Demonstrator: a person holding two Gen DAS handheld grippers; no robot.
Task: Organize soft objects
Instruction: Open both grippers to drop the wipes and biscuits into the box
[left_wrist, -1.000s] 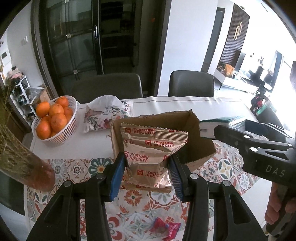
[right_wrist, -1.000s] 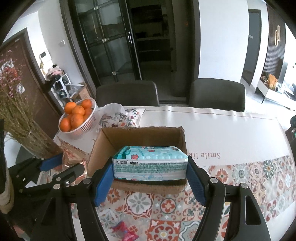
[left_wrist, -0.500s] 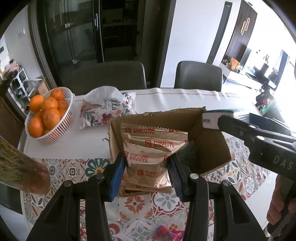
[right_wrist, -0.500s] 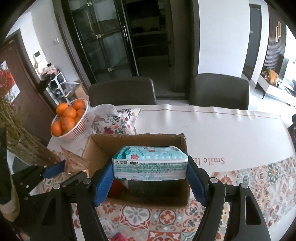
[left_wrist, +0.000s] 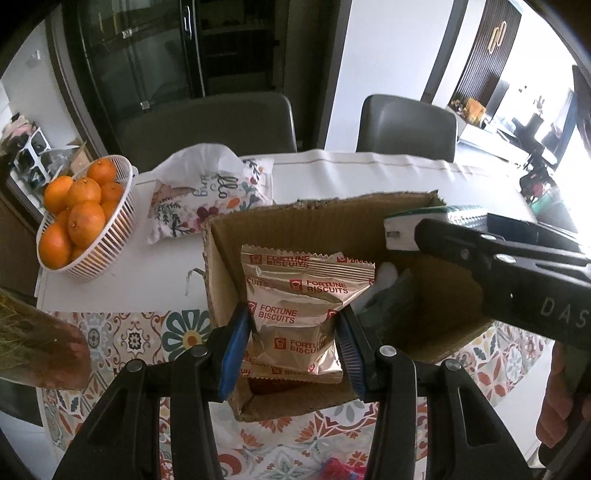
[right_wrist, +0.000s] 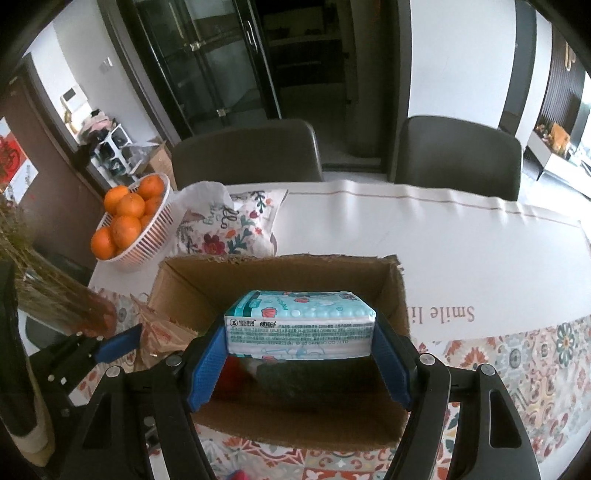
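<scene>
An open cardboard box (left_wrist: 317, 229) (right_wrist: 280, 273) stands on the patterned tablecloth. My left gripper (left_wrist: 293, 350) is shut on a shiny packet of Fortune Biscuits (left_wrist: 299, 310), held over the box's left half. My right gripper (right_wrist: 299, 354) is shut on a pale blue pack of tissues (right_wrist: 299, 325), hanging above the box's opening. In the left wrist view the right gripper's black arm (left_wrist: 509, 269) and the tissue pack's end (left_wrist: 402, 229) come in from the right. Dark and red items lie in the box, partly hidden.
A white basket of oranges (left_wrist: 79, 218) (right_wrist: 129, 225) sits at the back left beside a floral cloth bag (left_wrist: 210, 195) (right_wrist: 229, 225). A vase of dried stems (left_wrist: 40, 339) stands at the left. Two dark chairs (right_wrist: 243, 155) face the far edge. A small red wrapper (left_wrist: 340, 469) lies near.
Both grippers have sunk and moved forward over the box with their loads. The box now looks larger and its inside shows more.
</scene>
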